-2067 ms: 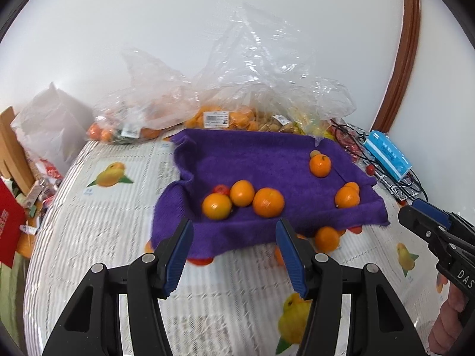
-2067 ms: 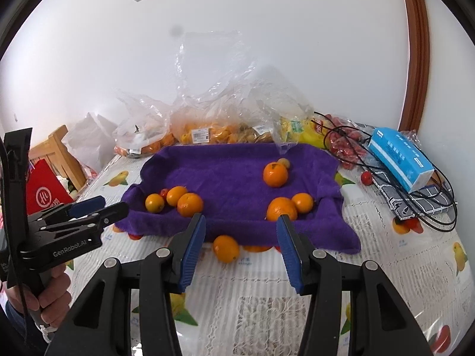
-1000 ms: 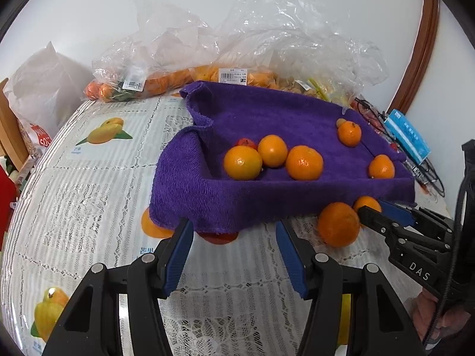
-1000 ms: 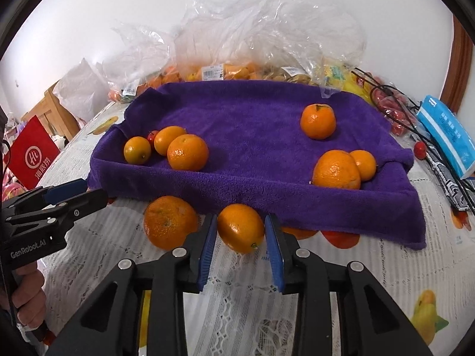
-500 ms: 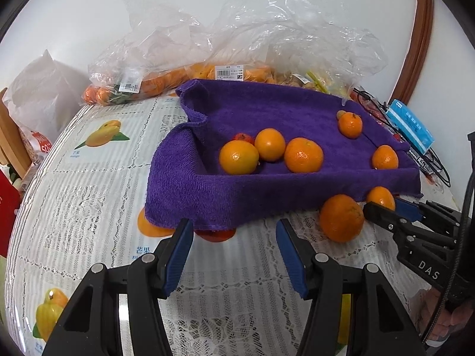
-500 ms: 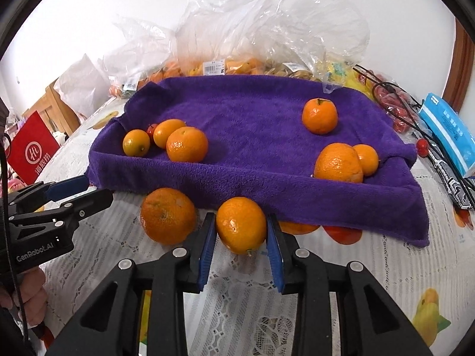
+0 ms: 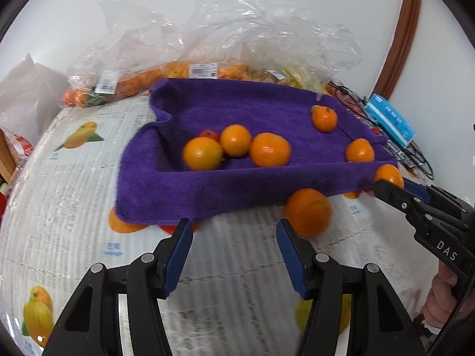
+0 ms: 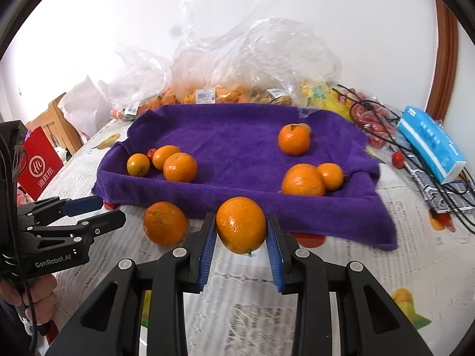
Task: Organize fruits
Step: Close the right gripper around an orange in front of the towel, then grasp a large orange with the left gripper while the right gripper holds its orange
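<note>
Right gripper point(image 8: 240, 238) has its blue pads clamped on an orange point(image 8: 241, 225), held just above the tablecloth point(image 8: 386, 267) in front of the purple towel tray point(image 8: 237, 198). Left gripper point(image 7: 234, 255) is spread, nothing between the pads; a second loose orange point(image 7: 308, 212) sits on the cloth just right of its right finger.

Risks, as I read it:
- Fruit is round and gripped near the pad tips, so a tilt or a bump on the towel's front wall could squirt it out and send it rolling off the table.
- Towel rim is soft and may snag the fingers on the way in.
- Loose orange lies close to both tools and is easy to knock.

Right wrist view shows the actual grip, plus six oranges in the tray. Left wrist view shows only a sliver of the held fruit behind the right tool's tip, and one tray orange is missing from it.
</note>
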A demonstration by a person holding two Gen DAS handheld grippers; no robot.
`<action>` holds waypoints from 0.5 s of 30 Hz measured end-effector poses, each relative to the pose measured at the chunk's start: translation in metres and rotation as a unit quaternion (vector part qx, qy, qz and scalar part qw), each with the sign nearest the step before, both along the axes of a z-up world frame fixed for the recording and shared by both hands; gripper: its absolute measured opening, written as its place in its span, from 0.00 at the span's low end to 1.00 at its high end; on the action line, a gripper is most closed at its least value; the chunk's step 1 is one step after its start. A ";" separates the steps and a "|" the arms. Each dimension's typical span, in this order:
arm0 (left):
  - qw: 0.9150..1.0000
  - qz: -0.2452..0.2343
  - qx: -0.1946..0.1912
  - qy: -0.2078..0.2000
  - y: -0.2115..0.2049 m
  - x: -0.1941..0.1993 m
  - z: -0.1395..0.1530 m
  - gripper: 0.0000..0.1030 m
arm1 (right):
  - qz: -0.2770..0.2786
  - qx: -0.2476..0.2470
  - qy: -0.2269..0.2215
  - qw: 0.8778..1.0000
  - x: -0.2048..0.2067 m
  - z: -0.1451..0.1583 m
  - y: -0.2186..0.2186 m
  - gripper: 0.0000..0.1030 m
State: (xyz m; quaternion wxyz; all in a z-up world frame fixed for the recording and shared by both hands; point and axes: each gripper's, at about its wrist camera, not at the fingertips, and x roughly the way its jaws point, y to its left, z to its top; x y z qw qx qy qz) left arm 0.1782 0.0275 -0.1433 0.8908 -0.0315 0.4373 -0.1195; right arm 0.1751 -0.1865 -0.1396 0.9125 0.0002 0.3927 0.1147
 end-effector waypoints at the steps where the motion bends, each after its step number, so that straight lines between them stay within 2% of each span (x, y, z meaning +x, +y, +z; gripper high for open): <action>1: 1.000 -0.004 -0.007 0.002 -0.003 0.000 0.001 0.56 | -0.002 -0.001 -0.001 1.000 -0.001 0.002 -0.003 0.32; 6: 1.000 -0.023 -0.016 0.005 -0.024 0.003 0.006 0.56 | -0.014 -0.007 -0.016 1.000 -0.001 0.016 -0.020 0.32; 15: 0.999 -0.043 0.011 0.005 -0.062 0.012 0.001 0.56 | -0.023 -0.011 -0.046 0.999 0.003 0.039 -0.046 0.32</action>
